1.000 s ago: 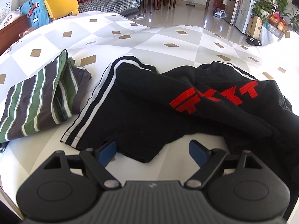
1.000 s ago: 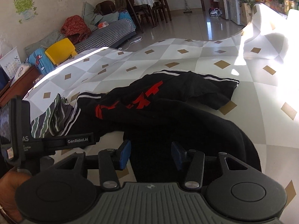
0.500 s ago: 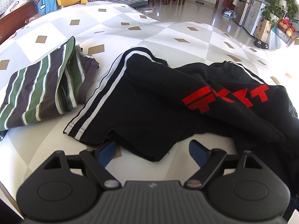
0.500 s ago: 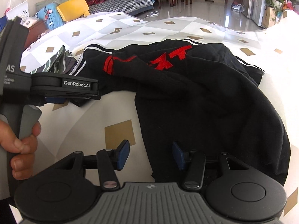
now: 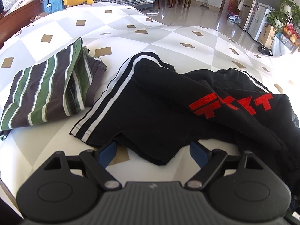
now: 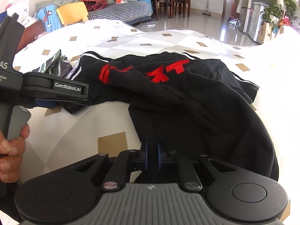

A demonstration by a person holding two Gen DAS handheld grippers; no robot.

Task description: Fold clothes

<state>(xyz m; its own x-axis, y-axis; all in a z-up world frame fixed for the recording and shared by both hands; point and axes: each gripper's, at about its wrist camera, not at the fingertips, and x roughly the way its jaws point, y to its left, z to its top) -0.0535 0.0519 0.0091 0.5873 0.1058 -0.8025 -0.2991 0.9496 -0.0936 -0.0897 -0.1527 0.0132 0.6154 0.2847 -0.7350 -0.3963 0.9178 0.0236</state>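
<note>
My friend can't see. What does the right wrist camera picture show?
The right gripper is shut on the near edge of a crumpled black shirt with red print, lying on a checked cloth. At the left, a hand holds the left gripper by the shirt's striped sleeve.

1. The black shirt [image 6: 215,101] is soft matt cloth, creased, with flat red print and white woven stripes.
2. The striped garment [image 5: 43,91] is thin knit cloth with stitched hems.
3. The table cover [image 5: 168,37] looks smooth, faintly sheened.
4. The right gripper [image 6: 152,156] is matt black plastic with ribbed grey housing, blue rubbery pads and shiny metal pivot pins.
5. The floor [image 5: 206,15] is glossy tile.
</note>
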